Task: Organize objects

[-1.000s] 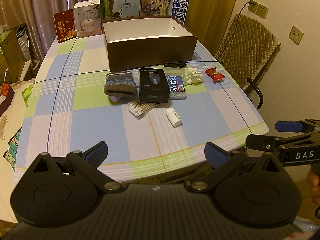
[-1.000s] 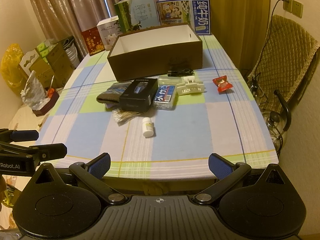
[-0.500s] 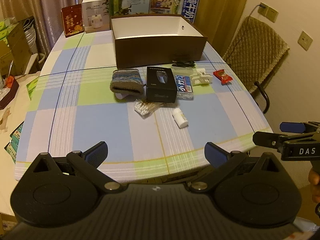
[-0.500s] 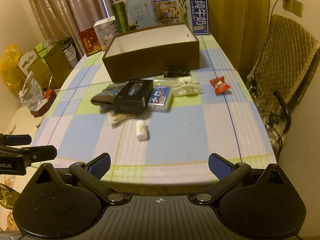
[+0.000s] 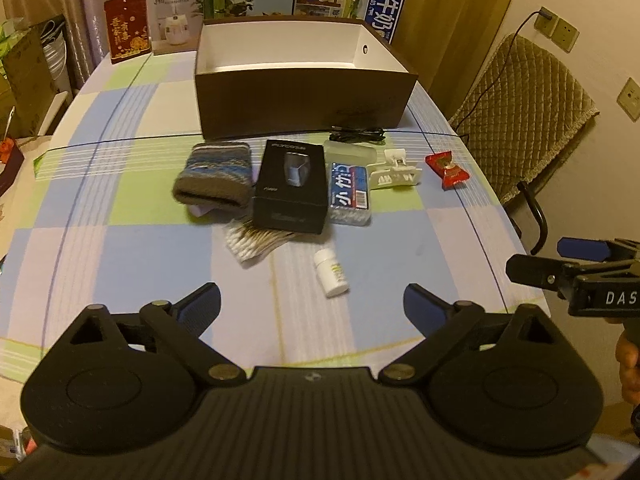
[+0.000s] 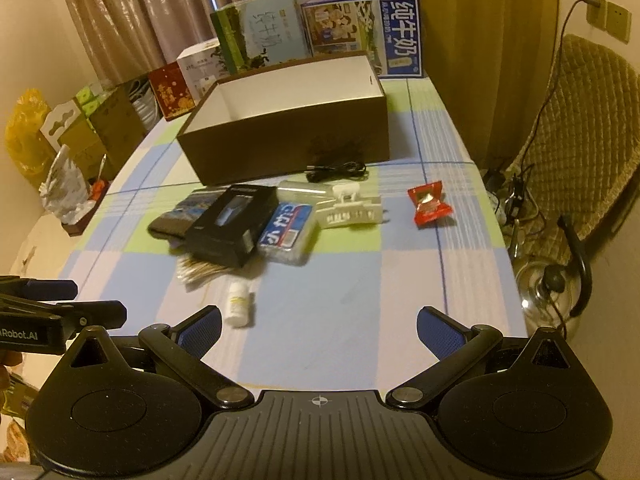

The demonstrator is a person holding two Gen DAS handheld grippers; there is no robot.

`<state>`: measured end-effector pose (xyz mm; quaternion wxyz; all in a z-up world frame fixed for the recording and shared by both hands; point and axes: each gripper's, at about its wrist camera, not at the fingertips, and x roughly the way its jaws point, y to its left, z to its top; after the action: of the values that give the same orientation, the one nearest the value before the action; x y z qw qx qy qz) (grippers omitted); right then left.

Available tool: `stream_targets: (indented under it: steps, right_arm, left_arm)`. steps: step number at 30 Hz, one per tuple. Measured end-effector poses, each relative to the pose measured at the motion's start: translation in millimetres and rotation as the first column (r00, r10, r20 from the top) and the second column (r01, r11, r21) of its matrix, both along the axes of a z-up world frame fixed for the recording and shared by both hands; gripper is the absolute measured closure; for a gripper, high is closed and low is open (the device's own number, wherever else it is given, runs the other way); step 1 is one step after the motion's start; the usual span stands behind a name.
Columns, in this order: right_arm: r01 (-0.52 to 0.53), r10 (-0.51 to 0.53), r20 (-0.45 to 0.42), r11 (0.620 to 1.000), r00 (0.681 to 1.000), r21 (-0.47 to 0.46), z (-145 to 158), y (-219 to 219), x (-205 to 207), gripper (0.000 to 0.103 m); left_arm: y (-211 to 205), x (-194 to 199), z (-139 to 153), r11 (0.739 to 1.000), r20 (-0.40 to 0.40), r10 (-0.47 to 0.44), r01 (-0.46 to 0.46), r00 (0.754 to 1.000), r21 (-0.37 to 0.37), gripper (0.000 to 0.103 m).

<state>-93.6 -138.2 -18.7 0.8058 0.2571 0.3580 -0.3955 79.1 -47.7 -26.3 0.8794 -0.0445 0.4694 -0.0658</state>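
An open brown box (image 5: 304,104) (image 6: 288,136) with a white inside stands mid-table. In front of it lie a striped knit band (image 5: 214,178), a black carton (image 5: 290,184) (image 6: 232,224), a blue-labelled clear case (image 5: 349,194) (image 6: 286,232), a white clip (image 5: 396,174) (image 6: 350,210), a red sachet (image 5: 446,169) (image 6: 429,204), a black cable (image 5: 356,135), cotton swabs (image 5: 256,240) and a small white bottle (image 5: 331,272) (image 6: 237,304). My left gripper (image 5: 312,306) and right gripper (image 6: 318,326) hang open over the table's near edge, both holding nothing.
Cartons and a red packet (image 5: 127,32) line the table's far edge behind the box. A quilted chair (image 5: 524,112) stands to the right, with a kettle (image 6: 548,288) on the floor. Boxes and bags (image 6: 68,140) crowd the left side. The checked cloth (image 5: 120,248) covers the table.
Both grippers have moved forward toward the table and the objects now look nearer. Their fingers stay wide apart. Nothing on the table has shifted.
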Motion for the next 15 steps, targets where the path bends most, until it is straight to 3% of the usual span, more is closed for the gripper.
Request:
stream_targets:
  steps: [8,15]
  right_arm:
    - [-0.028,0.029,-0.021,0.999,0.999,0.020,-15.6,-45.2,-1.8,0.002]
    - [-0.042,0.044,-0.040,0.998,0.998,0.037,-28.1,-79.9,-4.9,0.002]
  left_arm:
    - [-18.2,32.5,-37.3,1.000,-0.042,0.011,-0.011,0.999,-0.001,0.028]
    - [-33.9,55.0,-75.2,0.999,-0.103,0.041,-0.040,0.994,0.012,0.054]
